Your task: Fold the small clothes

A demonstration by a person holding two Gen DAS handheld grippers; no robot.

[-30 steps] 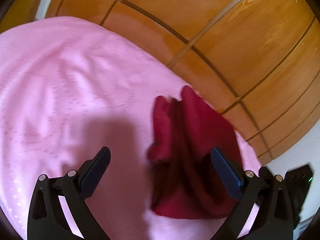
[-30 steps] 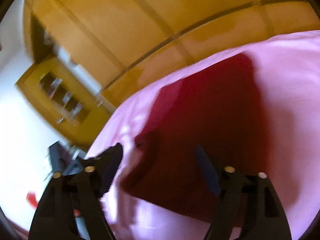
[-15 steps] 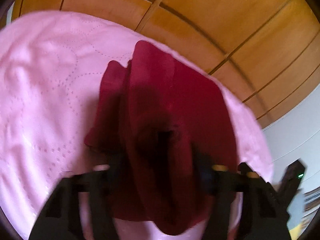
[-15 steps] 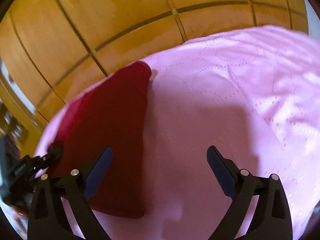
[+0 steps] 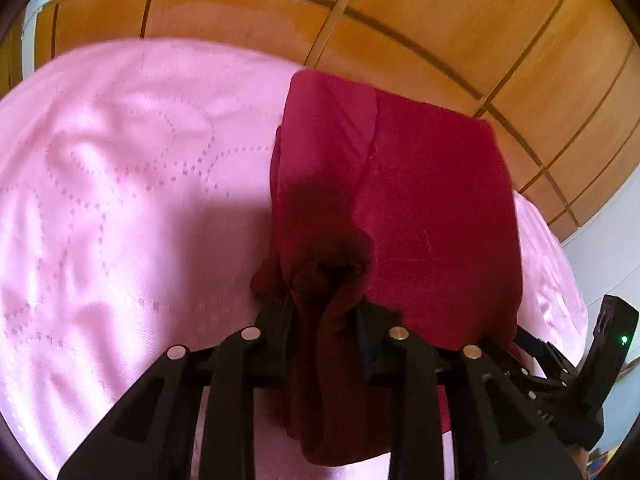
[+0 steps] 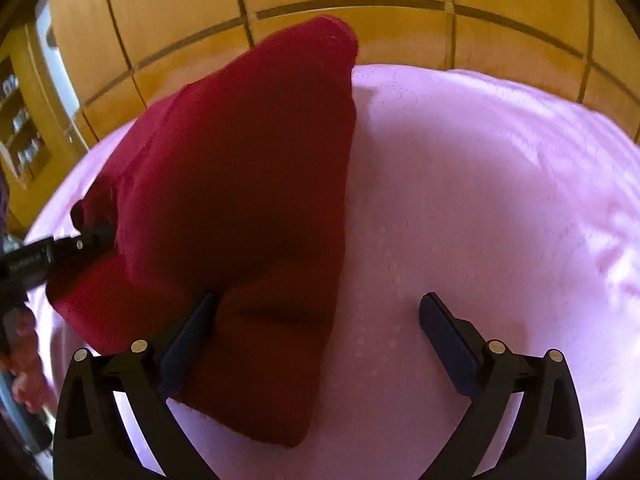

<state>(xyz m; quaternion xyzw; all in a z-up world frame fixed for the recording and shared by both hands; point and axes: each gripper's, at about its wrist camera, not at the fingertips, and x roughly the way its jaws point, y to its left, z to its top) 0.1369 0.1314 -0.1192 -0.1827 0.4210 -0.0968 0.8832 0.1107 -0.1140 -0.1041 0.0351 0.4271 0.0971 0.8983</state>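
A dark red garment (image 5: 424,208) lies partly folded on a pink quilted bedspread (image 5: 120,200). My left gripper (image 5: 326,304) is shut on a bunched edge of the garment near its near-left corner. In the right wrist view the garment (image 6: 248,184) rises in a tented fold at the left. My right gripper (image 6: 316,316) is open. Its left finger (image 6: 192,332) rests against the cloth and its right finger (image 6: 444,332) is over bare bedspread (image 6: 480,200). The left gripper (image 6: 76,246) shows at the garment's left edge.
A wooden panelled wall (image 5: 400,20) runs behind the bed. The bed's edge curves off at the right in the left wrist view. The right gripper's body (image 5: 592,368) sits beyond the garment's right side. A wooden shelf unit (image 6: 20,120) stands at far left.
My left gripper moved in over the garment and shut on its bunched edge. My right gripper stayed open and swung from the cloth to face the bedspread, now beside the raised fold.
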